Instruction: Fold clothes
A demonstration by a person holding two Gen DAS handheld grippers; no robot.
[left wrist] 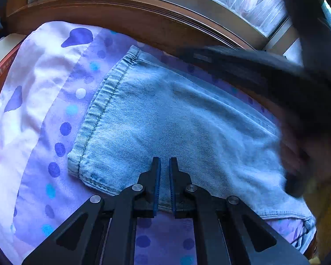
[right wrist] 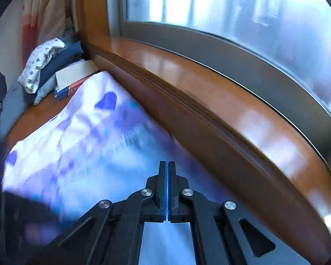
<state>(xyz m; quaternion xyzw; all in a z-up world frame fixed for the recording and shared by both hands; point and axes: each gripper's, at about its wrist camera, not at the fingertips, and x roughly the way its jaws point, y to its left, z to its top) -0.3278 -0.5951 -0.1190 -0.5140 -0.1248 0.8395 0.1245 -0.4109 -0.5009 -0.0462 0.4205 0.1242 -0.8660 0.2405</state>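
Left hand-held gripper (left wrist: 164, 165) is clamped on the near edge of the light-blue jeans (left wrist: 165, 114), which are spread on the dotted sheet (left wrist: 61, 110) ahead of it (below the wooden sill (right wrist: 209, 92)). Right hand-held gripper (right wrist: 168, 167) is pressed together, empty, over the blurred sheet.

— What does your left black hand-held gripper (left wrist: 164, 165) look like?
— Matte black linkage arms, round silver pivot pins, blue ribbed pads. Your right black hand-held gripper (right wrist: 167, 167) matches it.
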